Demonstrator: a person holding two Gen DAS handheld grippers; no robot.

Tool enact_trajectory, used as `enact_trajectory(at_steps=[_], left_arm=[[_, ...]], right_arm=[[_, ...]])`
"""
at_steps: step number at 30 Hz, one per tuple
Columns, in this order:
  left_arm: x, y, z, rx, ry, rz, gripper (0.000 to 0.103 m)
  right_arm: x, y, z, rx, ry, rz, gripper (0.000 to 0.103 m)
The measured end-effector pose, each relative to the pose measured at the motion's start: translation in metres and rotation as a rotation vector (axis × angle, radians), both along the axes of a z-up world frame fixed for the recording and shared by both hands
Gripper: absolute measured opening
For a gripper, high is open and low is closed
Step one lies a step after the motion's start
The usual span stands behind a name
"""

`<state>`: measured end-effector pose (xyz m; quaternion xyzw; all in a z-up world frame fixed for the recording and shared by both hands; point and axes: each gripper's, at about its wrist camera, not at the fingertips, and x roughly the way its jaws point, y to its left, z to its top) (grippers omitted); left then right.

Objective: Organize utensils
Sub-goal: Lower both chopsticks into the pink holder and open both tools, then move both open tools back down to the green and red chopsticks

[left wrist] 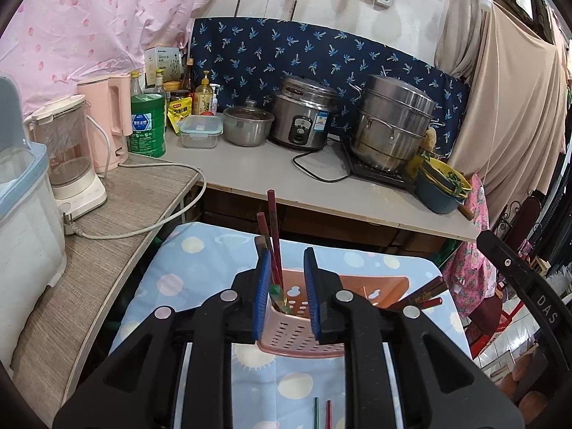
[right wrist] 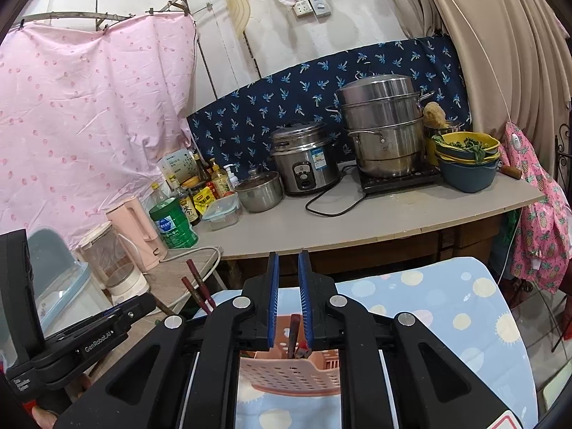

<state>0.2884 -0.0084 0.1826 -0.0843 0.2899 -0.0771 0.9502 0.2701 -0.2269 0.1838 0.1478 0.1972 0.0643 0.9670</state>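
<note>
A pink perforated utensil basket (left wrist: 296, 336) stands on the blue dotted cloth (left wrist: 200, 261); it also shows in the right wrist view (right wrist: 296, 371). Several dark red chopsticks (left wrist: 273, 228) stand upright in its left compartment. My left gripper (left wrist: 286, 286) is open, its blue pads either side of that compartment, holding nothing. My right gripper (right wrist: 286, 296) hovers over the basket, jaws a little apart with a dark chopstick (right wrist: 295, 334) between the pads; contact is unclear. More chopsticks (left wrist: 418, 296) stick out at the basket's right, and two lie on the cloth (left wrist: 321, 414).
A grey counter (left wrist: 271, 175) behind holds a rice cooker (left wrist: 304, 114), steamer pot (left wrist: 389, 121), small pot (left wrist: 246, 125), bottles and stacked bowls (left wrist: 443, 186). A side shelf on the left carries a kettle (left wrist: 107, 121), blender (left wrist: 71, 153) and plastic bin (left wrist: 21, 221).
</note>
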Motion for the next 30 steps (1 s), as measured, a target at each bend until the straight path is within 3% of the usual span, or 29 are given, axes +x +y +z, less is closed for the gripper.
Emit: enact_trajectory(at_steps=[13, 30], left_arm=[[-0.037, 0.0, 0.002, 0.026, -0.002, 0.003, 0.018], [-0.097, 0.006, -0.031, 0.061, 0.062, 0.006, 0.018]], right_arm=[[-0.047, 0.006, 0.004, -0.037, -0.01, 0.021, 0.017], [-0.122, 0.018, -0.036, -0.102, 0.054, 0.045, 0.017]])
